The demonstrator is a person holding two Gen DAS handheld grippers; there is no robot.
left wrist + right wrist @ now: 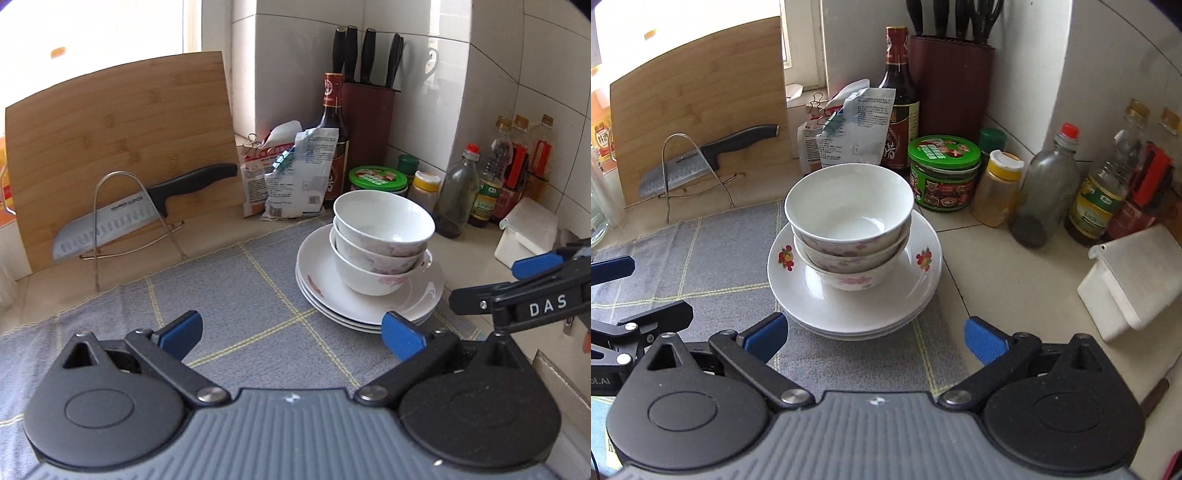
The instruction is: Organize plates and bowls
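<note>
Bowls [849, 221], three of them nested, stand on a stack of white plates [849, 310] at the edge of a grey checked cloth [701, 258] on the counter. The bowls are white with faint pink flowers outside; the top plate carries red and yellow fruit prints on its rim.

The left gripper [291, 332] has its jaws spread wide with nothing between them, low over the cloth, near the plates. The right gripper [875, 336] is likewise spread and empty, just in front of the stack.

Only the right wrist view shows the fruit prints clearly. Only the left wrist view shows the knife handles [365, 55] whole above their block.
</note>
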